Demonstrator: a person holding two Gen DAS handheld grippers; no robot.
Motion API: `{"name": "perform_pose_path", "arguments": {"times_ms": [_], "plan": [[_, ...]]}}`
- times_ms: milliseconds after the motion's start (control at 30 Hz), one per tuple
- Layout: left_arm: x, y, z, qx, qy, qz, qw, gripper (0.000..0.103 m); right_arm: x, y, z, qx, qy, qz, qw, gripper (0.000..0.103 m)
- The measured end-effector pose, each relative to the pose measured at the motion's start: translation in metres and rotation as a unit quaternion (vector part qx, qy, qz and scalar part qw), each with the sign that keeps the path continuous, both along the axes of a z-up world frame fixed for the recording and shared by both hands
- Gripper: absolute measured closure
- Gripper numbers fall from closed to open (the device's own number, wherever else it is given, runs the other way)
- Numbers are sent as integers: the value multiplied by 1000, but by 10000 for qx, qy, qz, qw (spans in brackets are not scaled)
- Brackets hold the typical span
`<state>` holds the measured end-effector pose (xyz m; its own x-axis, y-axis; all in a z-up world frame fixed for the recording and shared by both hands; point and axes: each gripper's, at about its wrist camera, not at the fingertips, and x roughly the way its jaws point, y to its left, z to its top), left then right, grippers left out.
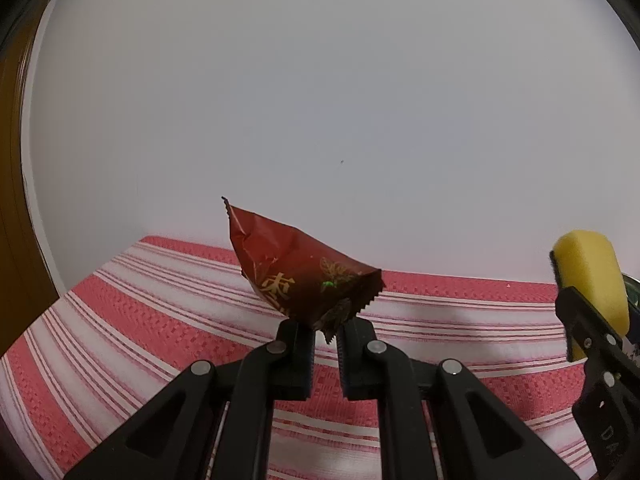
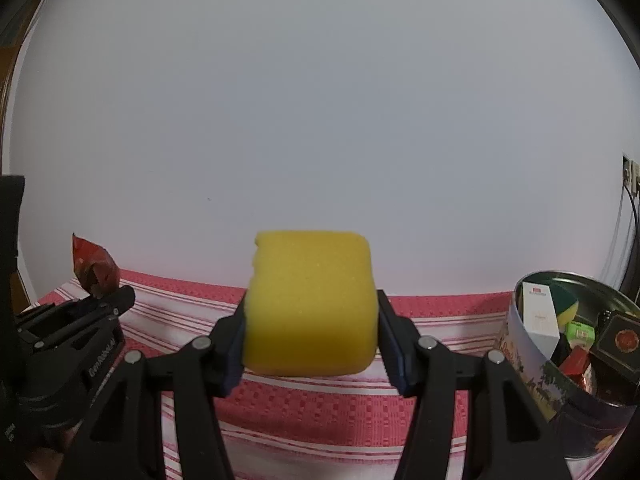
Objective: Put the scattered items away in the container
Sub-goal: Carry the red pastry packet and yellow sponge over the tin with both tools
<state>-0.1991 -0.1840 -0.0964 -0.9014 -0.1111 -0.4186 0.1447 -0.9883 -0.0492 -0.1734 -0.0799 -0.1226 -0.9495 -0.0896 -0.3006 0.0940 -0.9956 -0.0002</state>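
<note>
My left gripper [image 1: 325,330] is shut on the lower corner of a dark red snack packet [image 1: 296,270] with gold print, held up above the striped cloth. At the far left of the right wrist view the same packet [image 2: 94,266] sticks up from the left gripper [image 2: 102,298]. A yellow sponge [image 2: 310,306] is squeezed between the pads of my right gripper [image 2: 312,330], clear of the table. That sponge [image 1: 592,284] and the right gripper [image 1: 588,320] also show at the right edge of the left wrist view. A round tin [image 2: 532,364] stands at the right.
The table [image 1: 160,320] wears a red and white striped cloth, with a plain white wall behind it. The tin holds several items: a white box [image 2: 540,316], a green piece [image 2: 582,332], a dark box [image 2: 622,340]. A wooden door frame [image 1: 12,200] is at the left.
</note>
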Motion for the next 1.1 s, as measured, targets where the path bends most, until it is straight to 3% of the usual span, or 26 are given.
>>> {"name": "perform_pose_path", "arguments": {"times_ms": [200,600,1100], "plan": [[-1,-2,-5,118,-65,41,9999,93,11,1,-1,2,-8,80,10000,47],[21,3,-1,-169,162,-13,9997,93,50,18,-6,8,30,336,9994,47],[48,-7,-3,-221,241,49,9995,93,97,79,-10,37,58,516,9986,47]]}}
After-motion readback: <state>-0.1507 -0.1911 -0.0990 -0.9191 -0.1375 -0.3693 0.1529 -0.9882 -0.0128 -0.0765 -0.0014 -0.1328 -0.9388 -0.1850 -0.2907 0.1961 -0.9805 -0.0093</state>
